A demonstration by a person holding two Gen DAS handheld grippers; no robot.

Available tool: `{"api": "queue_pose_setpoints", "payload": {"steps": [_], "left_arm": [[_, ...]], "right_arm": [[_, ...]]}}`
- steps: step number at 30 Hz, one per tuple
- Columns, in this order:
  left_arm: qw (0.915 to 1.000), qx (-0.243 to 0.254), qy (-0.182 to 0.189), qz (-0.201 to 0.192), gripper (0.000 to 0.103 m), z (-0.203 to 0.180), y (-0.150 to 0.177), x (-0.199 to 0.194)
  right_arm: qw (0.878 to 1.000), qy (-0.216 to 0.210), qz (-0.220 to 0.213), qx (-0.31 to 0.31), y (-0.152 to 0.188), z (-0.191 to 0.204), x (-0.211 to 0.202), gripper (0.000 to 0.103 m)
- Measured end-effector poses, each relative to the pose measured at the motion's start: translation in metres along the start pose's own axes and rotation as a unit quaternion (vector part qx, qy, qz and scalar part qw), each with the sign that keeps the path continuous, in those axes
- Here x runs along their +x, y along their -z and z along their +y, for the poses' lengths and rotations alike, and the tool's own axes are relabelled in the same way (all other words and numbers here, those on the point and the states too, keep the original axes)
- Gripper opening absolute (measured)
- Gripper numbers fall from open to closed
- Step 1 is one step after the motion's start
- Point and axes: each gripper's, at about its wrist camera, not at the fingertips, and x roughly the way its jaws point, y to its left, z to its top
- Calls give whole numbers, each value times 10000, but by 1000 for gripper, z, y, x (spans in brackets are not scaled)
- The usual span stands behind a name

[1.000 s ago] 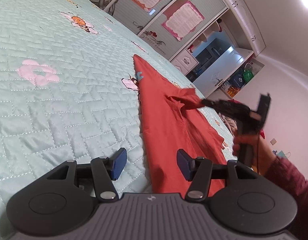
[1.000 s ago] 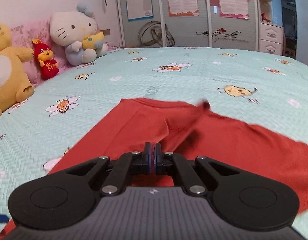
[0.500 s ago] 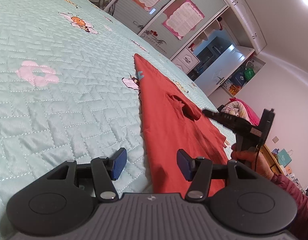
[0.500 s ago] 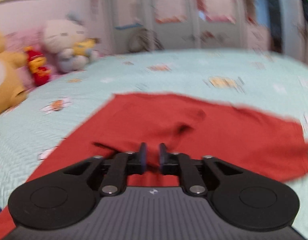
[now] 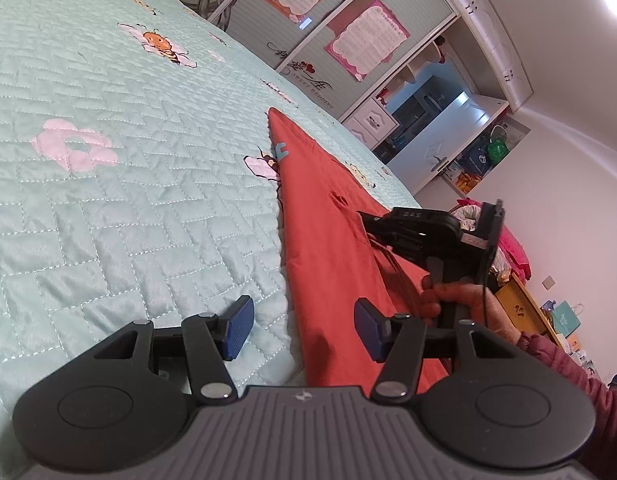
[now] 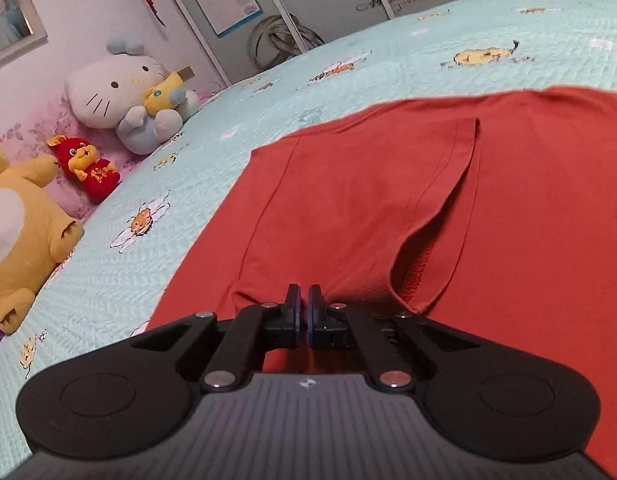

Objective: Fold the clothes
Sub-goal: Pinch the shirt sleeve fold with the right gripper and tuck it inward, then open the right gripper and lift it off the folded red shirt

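A red shirt point(image 5: 328, 240) lies spread on the pale green quilted bedspread point(image 5: 108, 200). In the right wrist view the shirt point(image 6: 508, 200) shows its neckline and a sleeve folded across the body. My right gripper point(image 6: 304, 300) sits low on the cloth, its jaws closing to almost together, and the fabric puckers at their tips. In the left wrist view a hand point(image 5: 456, 296) holds that right gripper point(image 5: 364, 220) with its tip down on the shirt. My left gripper point(image 5: 304, 330) stands open above the shirt's near edge, one pad over the bedspread, one over the shirt, holding nothing.
Plush toys line the head of the bed: a white cat point(image 6: 120, 92), a small red toy point(image 6: 88, 164) and a yellow one point(image 6: 16, 224). A wardrobe with posters point(image 5: 348, 20) stands beyond the bed. A maroon sleeve point(image 5: 568, 368) reaches in at the right.
The right gripper let go of the lifted sleeve, which fell flat. It then sank onto the shirt, rolled, and its jaws came together again. The left gripper has not moved.
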Motion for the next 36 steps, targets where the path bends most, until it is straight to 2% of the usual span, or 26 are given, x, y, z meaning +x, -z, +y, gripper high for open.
{"api": "queue_pose_setpoints", "payload": {"steps": [2,4,5,6,8,10,11,15,18,19,22,25,27,29,30,33,36], "left_arm": [[10000,-1,0,0,59,0,0,0],[10000,8,-8,4,59,0,0,0],[10000,9,-9,5,59,0,0,0],[10000,9,-9,5,59,0,0,0],[10000,10,-10,5,59,0,0,0],[10000,19,-19,9,59,0,0,1],[10000,25,-25,11,59,0,0,1],[10000,42,-51,23,59,-1,0,1],[9999,68,-100,42,60,-3,-1,1],[9999,80,-122,51,60,-4,-1,1],[9993,203,-286,105,60,-11,-1,1],[9974,290,-628,200,59,-24,-3,1],[9956,198,-868,288,59,-37,-7,0],[9957,240,-847,270,59,-53,-12,-2],[9959,265,-830,259,59,-61,-15,-3],[9947,628,-779,234,59,-89,-22,0],[9909,962,-889,316,59,-113,-31,10]], "right_arm": [[9995,-48,-307,67,-1,-1,-14,8],[9974,-78,-486,525,-1,-15,-20,13],[9964,-23,-416,733,2,-22,-16,15],[9959,71,-268,855,5,-29,-10,8],[9940,41,-282,1053,11,-39,-10,6],[9909,-79,-377,1290,10,-42,-19,12],[9895,-101,-490,1357,11,-43,-22,19],[9876,-117,-446,1504,15,-49,-22,16],[9878,-101,-552,1456,17,-45,-29,21],[9881,-92,-595,1413,18,-43,-30,26],[9840,-172,-579,1676,24,-52,-31,24],[9790,-236,-613,1931,28,-52,-49,28],[9745,-517,-704,2067,38,-50,-68,28],[9744,-710,-780,1986,49,-47,-85,30],[9756,-753,-785,1905,55,-48,-91,34],[9791,-762,-739,1732,72,-55,-96,40],[9702,-1067,-902,1979,87,-74,-99,39]]}}
